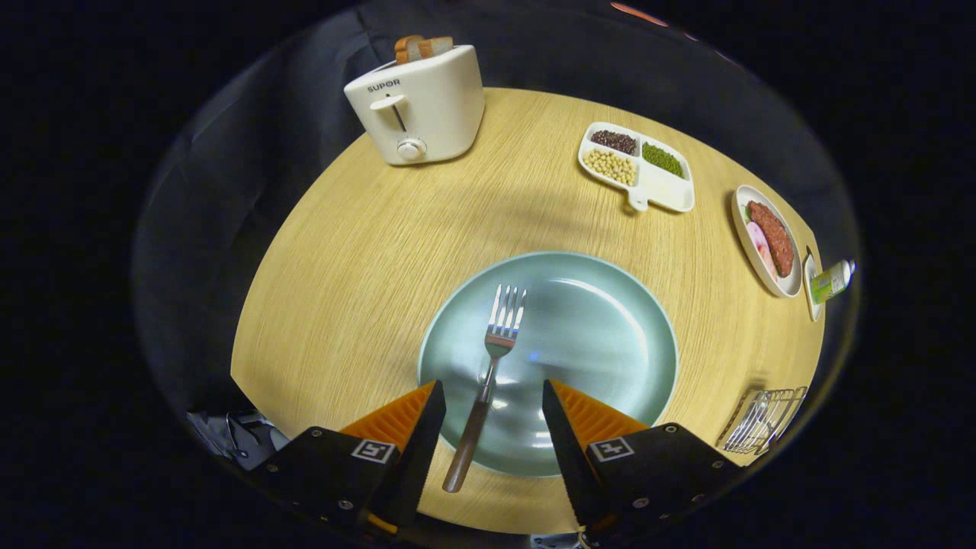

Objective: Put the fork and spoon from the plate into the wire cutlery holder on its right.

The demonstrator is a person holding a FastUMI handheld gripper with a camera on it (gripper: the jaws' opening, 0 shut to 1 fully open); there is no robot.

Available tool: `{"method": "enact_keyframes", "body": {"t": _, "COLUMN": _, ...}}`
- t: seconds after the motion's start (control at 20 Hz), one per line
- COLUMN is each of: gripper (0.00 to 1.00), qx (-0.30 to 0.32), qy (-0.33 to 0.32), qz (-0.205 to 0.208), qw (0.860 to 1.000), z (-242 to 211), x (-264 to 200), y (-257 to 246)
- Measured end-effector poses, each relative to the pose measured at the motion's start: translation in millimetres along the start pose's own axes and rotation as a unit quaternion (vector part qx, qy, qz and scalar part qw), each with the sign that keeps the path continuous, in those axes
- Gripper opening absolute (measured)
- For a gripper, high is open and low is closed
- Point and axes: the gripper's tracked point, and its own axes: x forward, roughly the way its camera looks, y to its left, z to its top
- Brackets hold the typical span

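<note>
A pale green plate (pixel 595 335) lies on the round wooden table just ahead of my fingers. A fork (pixel 488 374) with a metal head and brown handle rests on its left part, tines pointing away, its handle running back over the plate's rim between my fingers. My gripper (pixel 492 396) is open above the plate's near edge, one finger on each side of the fork's handle, touching nothing. The wire cutlery holder (pixel 762 419) stands to the right of the plate at the table's edge, and thin metal shapes show inside it.
A white toaster (pixel 419 103) with bread slices stands at the far side of the table (pixel 343 290). A divided white dish (pixel 637 164) of beans sits far right, a small plate (pixel 766 240) of meat beyond the holder, and a small green bottle (pixel 831 280) beside it.
</note>
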Motion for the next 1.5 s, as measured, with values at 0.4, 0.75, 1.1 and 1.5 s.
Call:
{"method": "enact_keyframes", "body": {"t": 0.4, "gripper": 0.4, "qx": 0.01, "qy": 0.069, "qz": -0.019, "qw": 0.997, "z": -20, "x": 23, "y": -1}}
{"method": "enact_keyframes", "body": {"t": 0.75, "gripper": 0.05, "qx": 0.044, "qy": 0.071, "qz": -0.003, "qw": 0.996, "z": -30, "x": 23, "y": -16}}
{"method": "enact_keyframes", "body": {"t": 1.1, "gripper": 0.05, "qx": 0.067, "qy": 0.013, "qz": 0.014, "qw": 0.998, "z": -18, "x": -2, "y": -29}}
{"method": "enact_keyframes", "body": {"t": 1.5, "gripper": 0.05, "qx": 0.11, "qy": -0.042, "qz": 0.011, "qw": 0.993, "z": -22, "x": -48, "y": -65}}
